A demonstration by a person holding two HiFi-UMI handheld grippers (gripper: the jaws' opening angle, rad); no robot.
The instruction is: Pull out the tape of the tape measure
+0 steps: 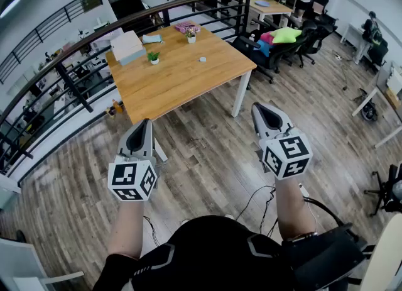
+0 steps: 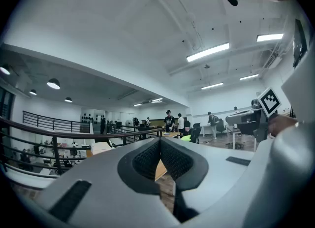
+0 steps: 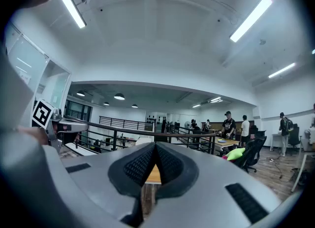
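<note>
A small pale round object (image 1: 202,59), too small to tell as the tape measure, lies on the wooden table (image 1: 188,82) ahead of me. Both grippers hang over the wood floor, well short of the table. My left gripper (image 1: 146,122) is shut and holds nothing; in the left gripper view (image 2: 159,141) its dark pads meet at the tips. My right gripper (image 1: 256,106) is shut and empty too, with its pads (image 3: 167,163) closed together in the right gripper view (image 3: 155,146). Both point toward the table's near edge.
On the table stand a white box (image 1: 127,46), two small potted plants (image 1: 154,57) and a pink item (image 1: 186,26). A dark railing (image 1: 75,48) curves behind and to the left. Office chairs with a green cushion (image 1: 286,34) stand at the right. People stand at the far desks.
</note>
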